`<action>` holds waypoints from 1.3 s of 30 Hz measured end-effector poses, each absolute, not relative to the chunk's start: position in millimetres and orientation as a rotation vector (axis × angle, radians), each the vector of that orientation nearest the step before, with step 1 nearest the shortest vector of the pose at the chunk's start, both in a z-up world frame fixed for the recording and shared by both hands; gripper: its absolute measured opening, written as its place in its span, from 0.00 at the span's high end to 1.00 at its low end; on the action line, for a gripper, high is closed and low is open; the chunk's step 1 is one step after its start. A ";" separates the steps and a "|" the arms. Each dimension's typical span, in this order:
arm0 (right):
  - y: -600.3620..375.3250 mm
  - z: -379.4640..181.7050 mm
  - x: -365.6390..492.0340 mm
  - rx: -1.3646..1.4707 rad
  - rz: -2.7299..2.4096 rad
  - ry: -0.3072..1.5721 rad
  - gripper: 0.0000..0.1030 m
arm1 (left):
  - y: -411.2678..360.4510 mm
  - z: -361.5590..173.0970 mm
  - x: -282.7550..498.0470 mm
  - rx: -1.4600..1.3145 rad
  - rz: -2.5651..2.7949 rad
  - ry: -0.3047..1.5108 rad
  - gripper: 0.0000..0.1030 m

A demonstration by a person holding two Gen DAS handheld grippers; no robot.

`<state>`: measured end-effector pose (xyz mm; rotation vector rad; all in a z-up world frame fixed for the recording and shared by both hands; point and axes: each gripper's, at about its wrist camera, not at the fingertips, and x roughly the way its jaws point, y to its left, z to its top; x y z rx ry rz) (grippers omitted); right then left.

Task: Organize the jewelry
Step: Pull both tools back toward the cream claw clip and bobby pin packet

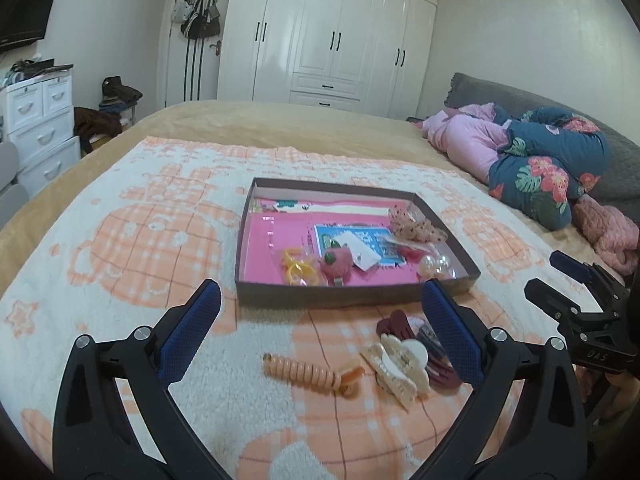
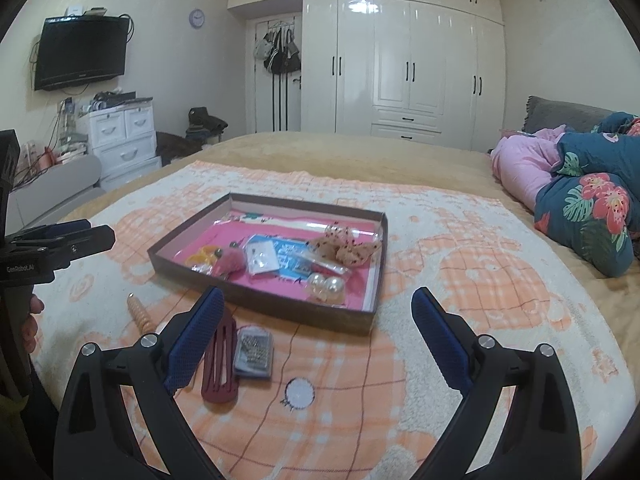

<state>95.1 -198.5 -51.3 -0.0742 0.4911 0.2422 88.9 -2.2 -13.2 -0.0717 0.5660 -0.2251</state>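
A shallow brown box [image 1: 352, 295] [image 2: 256, 304] with a pink lining lies on the blanket and holds several hair pieces: a pink plush clip [image 1: 335, 266], yellow clips [image 1: 298, 270], pearl pieces [image 1: 436, 266] [image 2: 326, 287] and a spotted bow [image 1: 416, 226] [image 2: 346, 246]. In front of it lie a peach spiral hair tie [image 1: 304, 374], a cream claw clip [image 1: 402, 366], a dark red claw clip [image 1: 396, 320], a dark red flat clip [image 2: 220, 364] and a rhinestone clip [image 2: 254, 352]. My left gripper [image 1: 320, 324] is open above the loose pieces. My right gripper [image 2: 318, 328] is open and empty above the clips.
The orange-and-white blanket [image 1: 140, 264] covers a bed. A folded floral quilt [image 1: 548, 168] [image 2: 592, 200] and pink bedding lie at the right. White wardrobes [image 2: 408, 64], a white drawer unit [image 2: 124, 140] and a wall TV [image 2: 80, 52] stand beyond.
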 end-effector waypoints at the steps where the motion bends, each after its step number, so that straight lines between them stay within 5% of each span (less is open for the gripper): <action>1: -197.3 -53.2 94.5 -0.075 0.247 0.497 0.11 | -2.5 -14.7 87.4 -0.063 -0.222 0.570 0.11; 36: -181.3 -101.6 105.3 -0.142 0.315 0.664 0.11 | -25.2 -58.4 63.8 -0.023 -0.355 0.713 0.11; 39: -180.8 -107.8 109.4 -0.143 0.324 0.684 0.15 | -26.5 -63.5 66.0 -0.026 -0.378 0.736 0.20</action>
